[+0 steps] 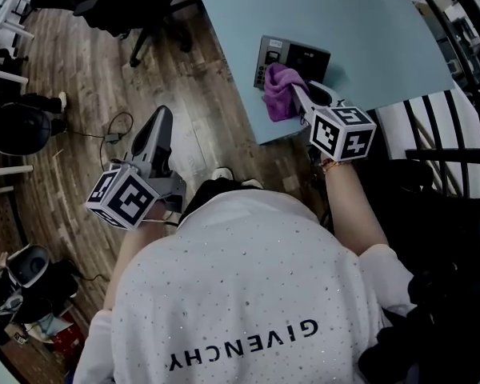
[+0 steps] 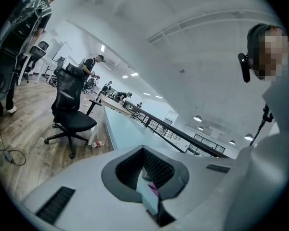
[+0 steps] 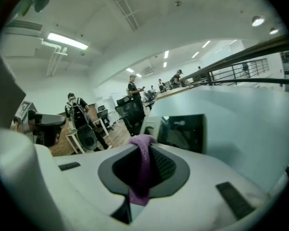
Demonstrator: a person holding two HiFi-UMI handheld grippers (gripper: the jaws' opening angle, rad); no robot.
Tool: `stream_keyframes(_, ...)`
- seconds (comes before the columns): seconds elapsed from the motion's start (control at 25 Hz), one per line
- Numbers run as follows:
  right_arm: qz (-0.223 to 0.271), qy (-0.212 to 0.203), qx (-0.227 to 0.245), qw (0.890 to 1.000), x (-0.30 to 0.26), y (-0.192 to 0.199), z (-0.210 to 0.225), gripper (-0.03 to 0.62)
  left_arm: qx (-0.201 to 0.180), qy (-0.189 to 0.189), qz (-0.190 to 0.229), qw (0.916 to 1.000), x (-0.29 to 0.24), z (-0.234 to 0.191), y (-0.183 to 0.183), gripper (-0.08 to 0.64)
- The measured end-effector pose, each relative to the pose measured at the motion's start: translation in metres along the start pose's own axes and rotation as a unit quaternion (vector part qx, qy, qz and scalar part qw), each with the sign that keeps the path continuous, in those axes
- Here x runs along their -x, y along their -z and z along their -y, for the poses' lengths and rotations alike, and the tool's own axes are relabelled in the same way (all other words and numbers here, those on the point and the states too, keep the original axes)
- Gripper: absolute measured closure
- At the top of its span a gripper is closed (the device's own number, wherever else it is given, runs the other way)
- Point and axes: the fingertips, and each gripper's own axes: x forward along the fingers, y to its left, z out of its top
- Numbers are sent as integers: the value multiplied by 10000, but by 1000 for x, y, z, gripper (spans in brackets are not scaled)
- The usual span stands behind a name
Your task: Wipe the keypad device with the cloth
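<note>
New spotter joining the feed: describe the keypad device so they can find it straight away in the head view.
Start from the pale blue table. Near its front corner lies a flat, dark grey rectangular keypad device with a black screen. It is the only dark slab there, and the purple cloth gripped in the right claw bunches over its near edge.

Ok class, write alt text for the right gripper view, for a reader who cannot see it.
The right gripper has its jaws shut on a purple cloth, pinched between them. Just beyond it the dark keypad device lies on a pale blue table, with people and office chairs far behind in an open office.
</note>
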Motion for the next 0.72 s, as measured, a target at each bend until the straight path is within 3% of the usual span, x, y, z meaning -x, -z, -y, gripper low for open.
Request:
stream_keyframes(0.12,-175,-591,223,9979,-29,4,-41,563,7,-147,58,9999,8,-8,-2,560)
stream_keyframes(0.24,-353,-834,443,9949,-51,10,-60,563,34,-314,123,9994,16,-18,-2,560)
stream_keyframes(0.72,-634,-327,530,9960,-64,25,-30,561,293,-622,157,9975,29,-37,7,560)
